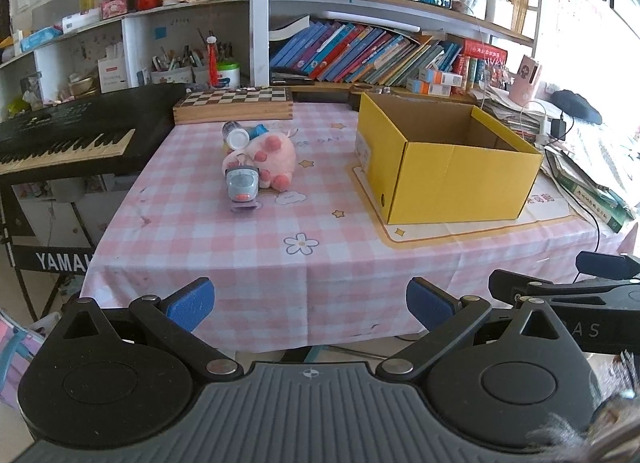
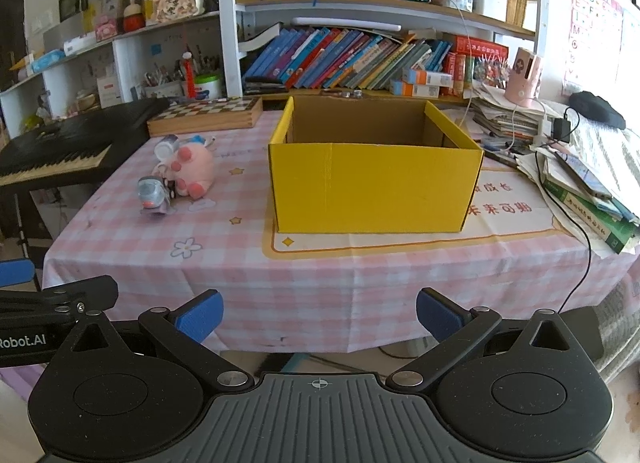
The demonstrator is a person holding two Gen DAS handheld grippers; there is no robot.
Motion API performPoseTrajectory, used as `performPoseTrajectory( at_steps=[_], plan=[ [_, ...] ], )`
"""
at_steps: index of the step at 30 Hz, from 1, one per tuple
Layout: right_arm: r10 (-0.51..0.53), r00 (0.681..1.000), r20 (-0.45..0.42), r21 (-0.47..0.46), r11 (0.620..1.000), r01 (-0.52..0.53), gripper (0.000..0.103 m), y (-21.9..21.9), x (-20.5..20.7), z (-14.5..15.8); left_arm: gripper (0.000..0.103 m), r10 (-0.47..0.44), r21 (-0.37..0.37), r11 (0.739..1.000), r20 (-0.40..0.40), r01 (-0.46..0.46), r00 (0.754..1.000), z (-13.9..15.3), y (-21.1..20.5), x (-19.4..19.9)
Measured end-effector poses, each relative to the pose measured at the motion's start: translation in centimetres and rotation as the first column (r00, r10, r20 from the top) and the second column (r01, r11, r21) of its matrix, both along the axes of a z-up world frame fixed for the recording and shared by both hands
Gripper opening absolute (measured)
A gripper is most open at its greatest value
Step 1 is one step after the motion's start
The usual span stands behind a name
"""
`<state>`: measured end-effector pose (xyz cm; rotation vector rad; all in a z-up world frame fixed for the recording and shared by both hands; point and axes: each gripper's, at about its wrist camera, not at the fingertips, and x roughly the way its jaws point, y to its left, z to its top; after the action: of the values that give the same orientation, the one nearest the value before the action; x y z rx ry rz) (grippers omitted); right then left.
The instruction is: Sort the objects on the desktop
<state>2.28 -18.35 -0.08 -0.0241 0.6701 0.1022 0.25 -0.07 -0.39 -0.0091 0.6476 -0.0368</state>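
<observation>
— Three small things lie bunched at the far left of my pink-and-white checked tablecloth [image 1: 248,263]: a pink plush pig toy with red feet [image 1: 267,158], a grey toy train with a pink nose [image 1: 241,187] touching its near side, and a white-capped little bottle [image 1: 236,135] behind it.

— Any writing?

— "YAMA" in white on the stand of the black electronic keyboard [image 1: 76,131] to the left; red Chinese characters on the cream mat under the open yellow cardboard box [image 2: 374,175], which looks empty.

— Room to move?

— Bare cloth from the near hanging edge up to the toys and the box; a wooden chessboard case [image 1: 234,105] lines the far edge.

— Your jaws?

— Both spread wide, gripping nothing: my left gripper [image 1: 310,303] and right gripper [image 2: 320,313] hover off the near edge.
</observation>
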Motion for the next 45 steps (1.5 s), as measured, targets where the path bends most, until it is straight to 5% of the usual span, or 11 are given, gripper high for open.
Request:
performPoseTrajectory(
  at_steps=[18,29,45],
  plan=[
    [0.015,1.0,0.004,-0.001,1.0,-0.015,0.103,0.9,0.1,0.0,0.103,-0.006,-0.016,1.0,0.006,0.006,1.0,-0.3,1.1,0.0],
    [0.028,1.0,0.005,0.01,1.0,-0.028,0.103,1.7,0.3,0.3,0.103,0.008,0.043,0.999,0.048,-0.01,0.999,0.4,1.1,-0.1],
    [0.051,0.999,0.0,0.011,0.999,-0.051,0.103,3.4,0.8,0.2,0.103,0.027,0.005,1.0,0.032,-0.027,0.999,0.2,3.2,0.3]
  ],
)
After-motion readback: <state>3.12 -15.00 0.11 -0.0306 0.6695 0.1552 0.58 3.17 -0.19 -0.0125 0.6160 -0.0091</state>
